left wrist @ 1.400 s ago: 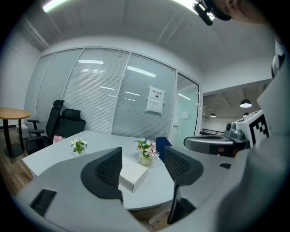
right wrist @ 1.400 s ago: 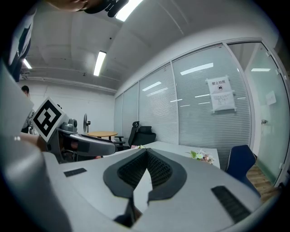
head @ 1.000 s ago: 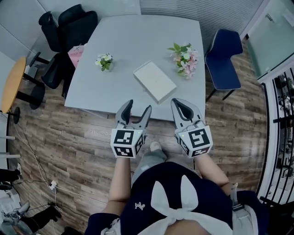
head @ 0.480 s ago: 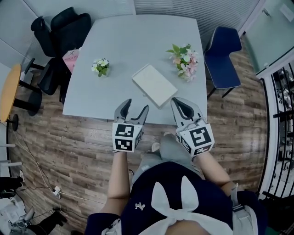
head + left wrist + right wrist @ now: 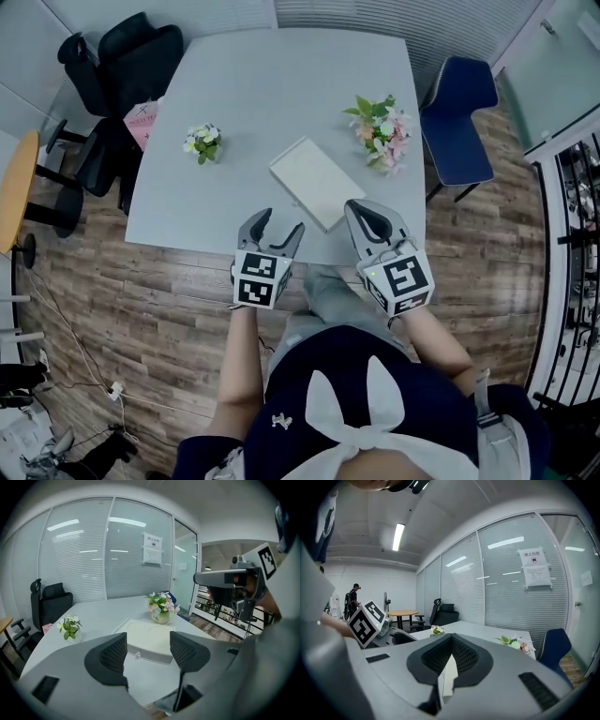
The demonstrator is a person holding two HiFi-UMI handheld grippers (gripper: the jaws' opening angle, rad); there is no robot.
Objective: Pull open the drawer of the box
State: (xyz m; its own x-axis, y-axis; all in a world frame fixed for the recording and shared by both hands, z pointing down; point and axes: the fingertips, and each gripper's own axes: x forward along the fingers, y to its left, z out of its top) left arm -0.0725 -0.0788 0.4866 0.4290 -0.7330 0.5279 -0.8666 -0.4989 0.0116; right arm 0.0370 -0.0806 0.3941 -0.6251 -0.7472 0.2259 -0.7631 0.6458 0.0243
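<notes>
A flat white box [image 5: 315, 182] lies on the grey table [image 5: 272, 84], near its front edge. In the left gripper view the box [image 5: 149, 638] faces me with a small drawer knob [image 5: 137, 654] on its front. My left gripper [image 5: 281, 223] hovers at the table's front edge, short of the box, jaws open and empty [image 5: 147, 644]. Just right of the box's near corner, my right gripper [image 5: 364, 210] is shut with nothing held, its pads pressed together [image 5: 452, 645].
A pot of pink flowers [image 5: 381, 127] stands right of the box, and a small green plant [image 5: 202, 142] left of it. A blue chair [image 5: 457, 117] is at the table's right, black office chairs [image 5: 117, 70] at its left. Wood floor lies below the grippers.
Both grippers have come forward from over the floor to the table's front edge, closer to the box. Their jaws are unchanged.
</notes>
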